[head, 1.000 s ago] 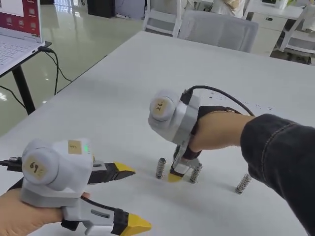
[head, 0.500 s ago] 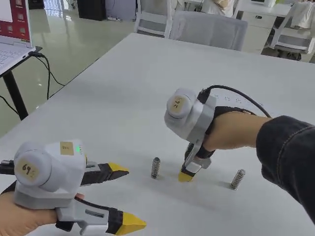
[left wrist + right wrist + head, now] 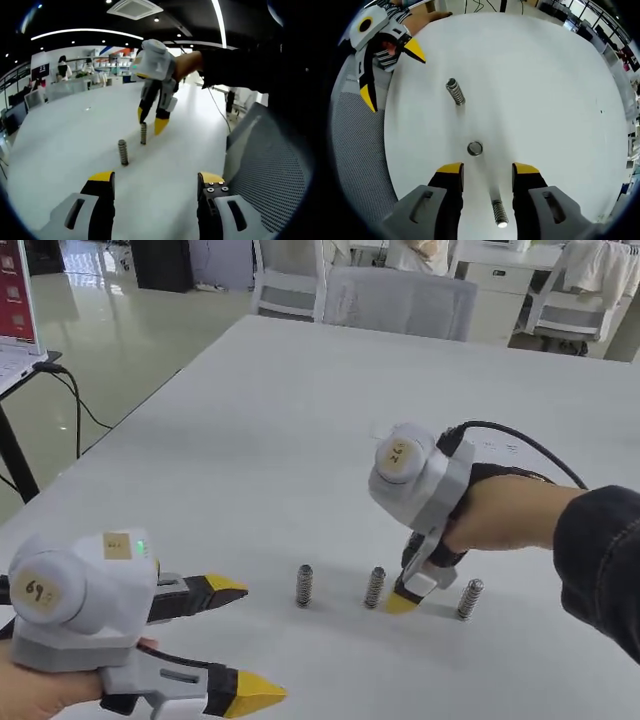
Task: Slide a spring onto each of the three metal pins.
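Observation:
Three short coil springs stand upright in a row on the white table: the left spring (image 3: 303, 586), the middle spring (image 3: 374, 587) and the right spring (image 3: 469, 599). Any pins inside them are hidden. My right gripper (image 3: 403, 602) points down at the table between the middle and right springs, jaws open, holding nothing. In the right gripper view one spring (image 3: 474, 148) shows end-on just ahead of the right gripper (image 3: 488, 168), and another spring (image 3: 497, 212) stands between its fingers, untouched. My left gripper (image 3: 240, 638) hovers open near the table's front left, well short of the springs (image 3: 123, 152).
The white table (image 3: 300, 420) stretches far back with bare room on all sides of the springs. A black cable (image 3: 510, 435) trails from the right gripper. Chairs (image 3: 400, 302) stand at the far edge, and a laptop stand with cables (image 3: 20, 360) is off the left side.
My right gripper has shifted rightward along the row, from between the left and middle springs to between the middle and right ones. The left gripper has stayed put; the head camera has moved.

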`<act>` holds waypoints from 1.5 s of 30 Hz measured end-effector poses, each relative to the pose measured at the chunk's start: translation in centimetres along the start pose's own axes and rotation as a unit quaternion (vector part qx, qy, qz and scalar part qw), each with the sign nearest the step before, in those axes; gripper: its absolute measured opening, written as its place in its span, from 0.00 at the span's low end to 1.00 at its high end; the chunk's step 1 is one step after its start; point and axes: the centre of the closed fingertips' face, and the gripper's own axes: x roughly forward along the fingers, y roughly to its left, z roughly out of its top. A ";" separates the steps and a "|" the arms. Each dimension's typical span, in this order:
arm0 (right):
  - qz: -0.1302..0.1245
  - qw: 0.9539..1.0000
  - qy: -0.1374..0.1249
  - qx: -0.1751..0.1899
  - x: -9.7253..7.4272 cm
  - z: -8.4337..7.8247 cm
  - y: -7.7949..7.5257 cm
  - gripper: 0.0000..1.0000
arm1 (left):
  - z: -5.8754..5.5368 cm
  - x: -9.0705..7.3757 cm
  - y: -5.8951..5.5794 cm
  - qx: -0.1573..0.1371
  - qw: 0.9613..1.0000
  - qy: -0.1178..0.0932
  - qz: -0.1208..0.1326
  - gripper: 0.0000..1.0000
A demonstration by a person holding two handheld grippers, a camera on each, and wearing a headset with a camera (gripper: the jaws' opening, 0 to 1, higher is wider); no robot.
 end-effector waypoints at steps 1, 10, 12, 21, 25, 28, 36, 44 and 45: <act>-0.002 1.000 -0.002 0.003 0.0 -0.2 -0.1 0.38 | 0.0 0.0 0.0 0.000 1.000 0.000 -0.001 0.62; -0.013 0.999 -0.015 0.036 -0.7 -2.2 -0.7 0.41 | -0.1 0.2 -0.1 0.000 1.000 0.006 -0.005 0.62; -0.015 0.999 -0.018 0.041 -0.9 -2.5 -0.8 0.41 | -0.1 0.2 0.0 0.000 1.000 0.006 -0.006 0.62; -0.036 0.996 -0.047 0.072 -1.6 -3.7 -1.4 0.46 | -0.3 0.3 0.2 -0.002 1.000 0.009 -0.006 0.62; -0.040 0.993 -0.062 0.093 -1.6 -4.5 -1.4 0.49 | -0.4 0.3 0.2 -0.004 1.000 0.009 -0.006 0.62; -0.046 0.991 -0.072 0.105 -1.7 -5.1 -1.4 0.50 | -0.5 0.3 0.2 -0.005 1.000 0.009 -0.006 0.62; -0.070 0.981 -0.117 0.136 -2.8 -6.1 -1.2 0.54 | -0.4 0.5 0.2 -0.007 1.000 0.007 -0.004 0.63; -0.087 0.973 -0.152 0.152 -3.6 -7.2 -0.4 0.56 | -0.4 0.3 0.2 -0.011 1.000 0.002 0.002 0.64; -0.087 0.971 -0.159 0.155 -3.7 -7.2 -0.1 0.56 | -0.4 0.3 0.2 -0.012 1.000 0.002 0.002 0.64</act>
